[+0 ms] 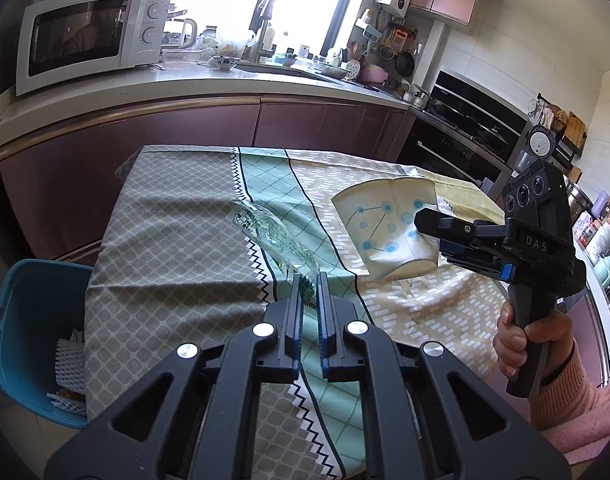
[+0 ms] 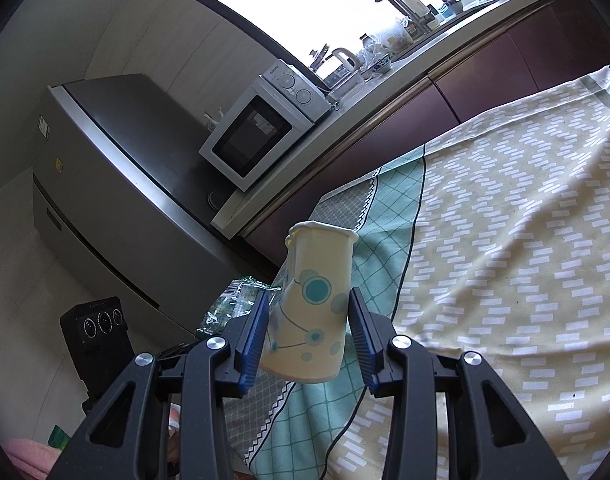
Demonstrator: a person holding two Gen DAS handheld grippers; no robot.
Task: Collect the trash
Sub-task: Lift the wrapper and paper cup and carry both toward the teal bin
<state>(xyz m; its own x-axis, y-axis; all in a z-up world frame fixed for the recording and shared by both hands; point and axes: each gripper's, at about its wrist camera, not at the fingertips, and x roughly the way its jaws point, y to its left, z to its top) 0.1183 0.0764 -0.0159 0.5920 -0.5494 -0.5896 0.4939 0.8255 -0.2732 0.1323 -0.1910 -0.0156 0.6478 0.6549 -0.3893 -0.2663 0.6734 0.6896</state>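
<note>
A squashed white paper cup [image 1: 387, 228] with blue dots is held above the table; my right gripper [image 1: 425, 224] is shut on it. In the right wrist view the cup [image 2: 313, 304] sits pinched between the blue pads of the right gripper [image 2: 309, 320]. A clear plastic wrapper [image 1: 273, 236] with green print lies on the patterned tablecloth [image 1: 177, 240]; my left gripper [image 1: 309, 284] is shut on the wrapper's near end. The wrapper also shows in the right wrist view [image 2: 233, 304]. A blue trash bin [image 1: 29, 336] stands on the floor left of the table.
The bin holds white foam netting [image 1: 67, 364]. Beyond the table runs a kitchen counter [image 1: 209, 88] with a microwave [image 1: 85, 36], sink and dishes. An oven and stove [image 1: 465, 128] stand at the right. A fridge [image 2: 117, 184] shows in the right wrist view.
</note>
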